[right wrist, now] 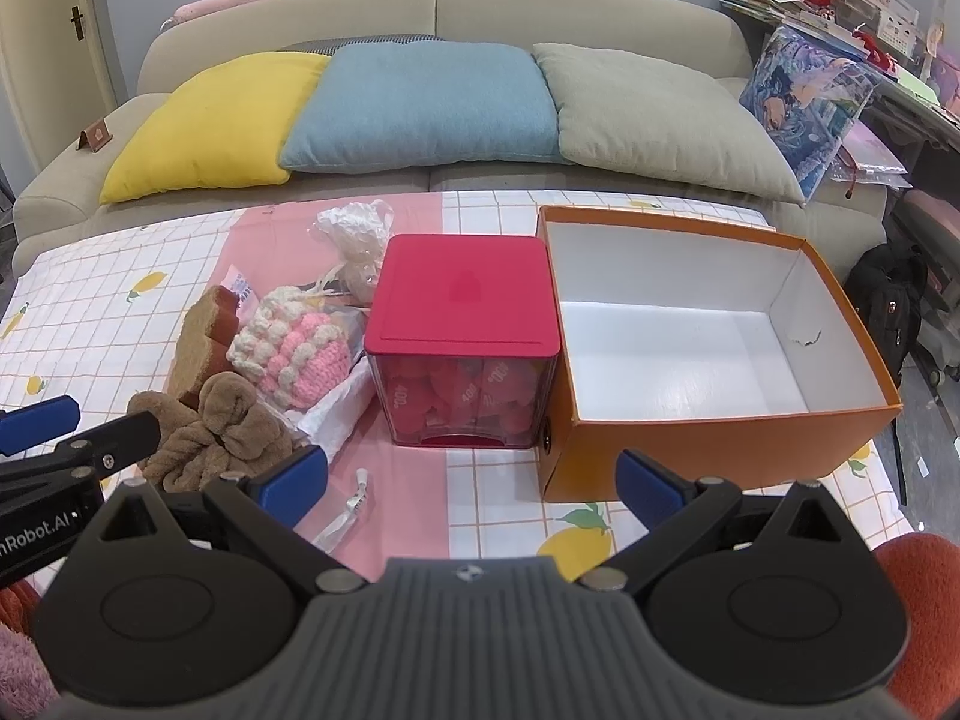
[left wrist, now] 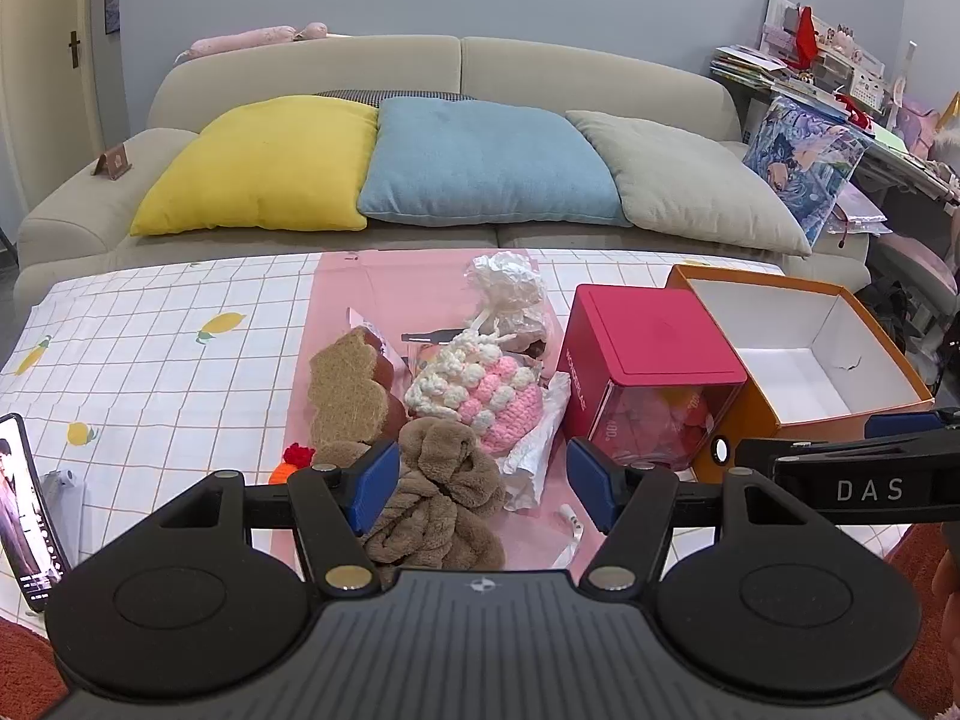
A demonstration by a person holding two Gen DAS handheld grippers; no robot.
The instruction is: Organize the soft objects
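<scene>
A pile of soft things lies on the pink cloth: a brown plush scrunchie (left wrist: 438, 492) (right wrist: 210, 438), a pink and cream crochet piece (left wrist: 468, 390) (right wrist: 294, 354), a tan bear-shaped pad (left wrist: 345, 387) (right wrist: 195, 348) and a white lace pouch (left wrist: 507, 288) (right wrist: 357, 246). An empty orange box (left wrist: 804, 354) (right wrist: 708, 324) stands open at the right. My left gripper (left wrist: 483, 483) is open, its jaws on either side of the scrunchie's near end. My right gripper (right wrist: 471, 483) is open and empty in front of the red box and orange box.
A red-lidded clear box (left wrist: 648, 360) (right wrist: 462, 324) of red items stands between pile and orange box. A phone (left wrist: 27, 510) stands at the left edge. A small white clip (right wrist: 351, 507) lies on the cloth. A sofa with cushions (left wrist: 480, 162) is behind the table.
</scene>
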